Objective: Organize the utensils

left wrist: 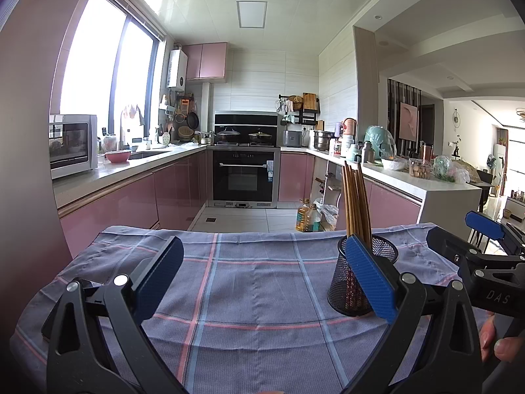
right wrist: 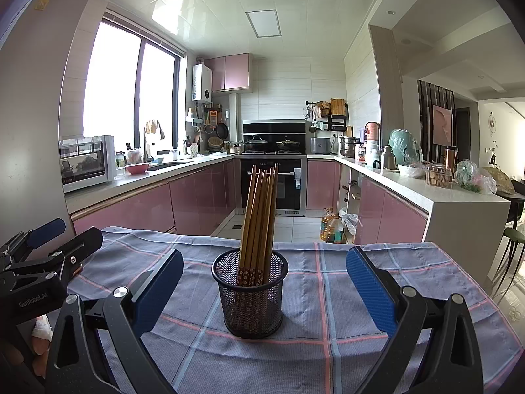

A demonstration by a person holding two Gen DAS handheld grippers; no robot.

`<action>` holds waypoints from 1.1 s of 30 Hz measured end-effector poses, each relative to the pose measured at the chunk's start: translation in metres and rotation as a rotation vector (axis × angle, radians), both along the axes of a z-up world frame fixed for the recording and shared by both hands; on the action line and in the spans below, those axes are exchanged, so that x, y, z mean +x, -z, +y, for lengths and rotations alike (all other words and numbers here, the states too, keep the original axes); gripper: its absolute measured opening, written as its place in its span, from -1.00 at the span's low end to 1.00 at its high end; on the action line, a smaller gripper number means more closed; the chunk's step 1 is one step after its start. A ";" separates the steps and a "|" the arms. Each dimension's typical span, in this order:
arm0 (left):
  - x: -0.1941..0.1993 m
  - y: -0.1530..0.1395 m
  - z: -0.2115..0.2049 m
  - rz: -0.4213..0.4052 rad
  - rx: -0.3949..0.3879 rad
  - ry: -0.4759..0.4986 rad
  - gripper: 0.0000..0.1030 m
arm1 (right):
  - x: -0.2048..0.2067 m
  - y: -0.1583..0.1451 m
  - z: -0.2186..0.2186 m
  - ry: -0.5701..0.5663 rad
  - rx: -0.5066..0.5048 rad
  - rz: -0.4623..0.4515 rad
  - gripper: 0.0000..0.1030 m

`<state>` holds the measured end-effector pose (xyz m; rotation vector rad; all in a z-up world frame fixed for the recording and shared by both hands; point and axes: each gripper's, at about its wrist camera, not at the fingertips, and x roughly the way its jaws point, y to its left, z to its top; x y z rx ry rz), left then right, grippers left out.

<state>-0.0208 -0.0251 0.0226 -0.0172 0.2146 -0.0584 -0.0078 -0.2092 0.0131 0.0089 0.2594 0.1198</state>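
Note:
A black mesh cup (right wrist: 251,298) stands upright on the checked cloth, holding several brown chopsticks (right wrist: 259,216) that lean slightly. It sits between and just beyond the wide-apart fingers of my right gripper (right wrist: 264,282), which is open and touches nothing. In the left wrist view the same mesh cup (left wrist: 351,289) with its chopsticks (left wrist: 356,203) stands behind my left gripper's right finger. My left gripper (left wrist: 262,269) is open over bare cloth. The right gripper (left wrist: 485,233) shows at the right edge of that view; the left gripper (right wrist: 49,239) shows at the left edge of the other.
The table wears a blue-and-pink checked cloth (right wrist: 328,295) whose far edge drops toward the kitchen floor. Pink cabinets and counters line both sides, with an oven (right wrist: 274,180) straight ahead. Oil bottles (right wrist: 329,228) stand on the floor. A hand (left wrist: 498,338) holds the right gripper.

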 end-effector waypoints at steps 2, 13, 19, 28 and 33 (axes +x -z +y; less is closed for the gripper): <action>0.000 0.000 0.000 0.001 0.002 -0.001 0.89 | 0.000 0.000 0.000 -0.001 0.000 0.001 0.87; -0.001 0.002 -0.002 0.002 0.000 0.002 0.89 | 0.000 0.001 0.001 0.000 -0.001 0.000 0.87; -0.001 0.001 -0.002 0.001 -0.001 0.002 0.89 | 0.001 0.001 0.000 -0.001 0.001 0.001 0.87; -0.001 0.001 -0.002 0.002 0.000 0.002 0.89 | 0.000 0.001 0.001 0.000 0.000 0.000 0.87; -0.001 0.004 -0.003 0.002 0.003 0.002 0.89 | -0.001 0.001 0.002 -0.001 -0.001 0.000 0.87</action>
